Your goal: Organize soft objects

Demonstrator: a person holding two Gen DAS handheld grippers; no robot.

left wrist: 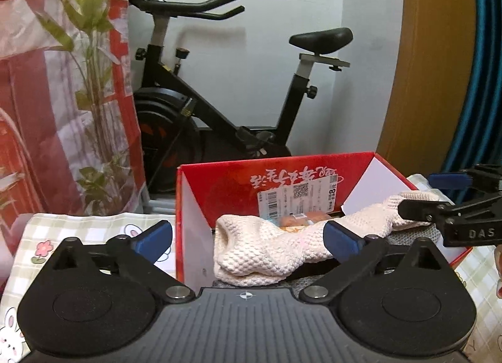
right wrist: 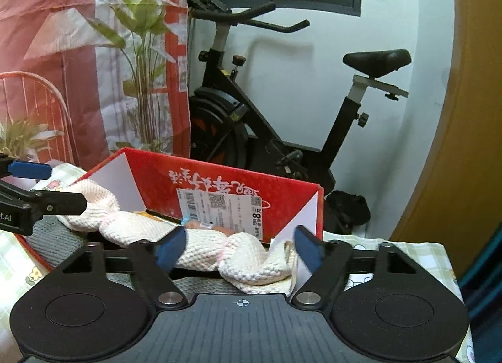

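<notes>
The left gripper (left wrist: 248, 239) is level and wide open, holding nothing. Right in front of it, one end of the cream knitted cloth (left wrist: 266, 253) lies in the red box (left wrist: 219, 181), on top of a grey knitted thing (left wrist: 408, 237). The right gripper (right wrist: 241, 245) is also level and wide open, with the other end of the cloth bunched between its blue fingers (right wrist: 171, 247), not squeezed. The box sits on a worktop with a checked cloth (left wrist: 94, 228). Far behind stands an exercise bike (left wrist: 219, 105).
</notes>
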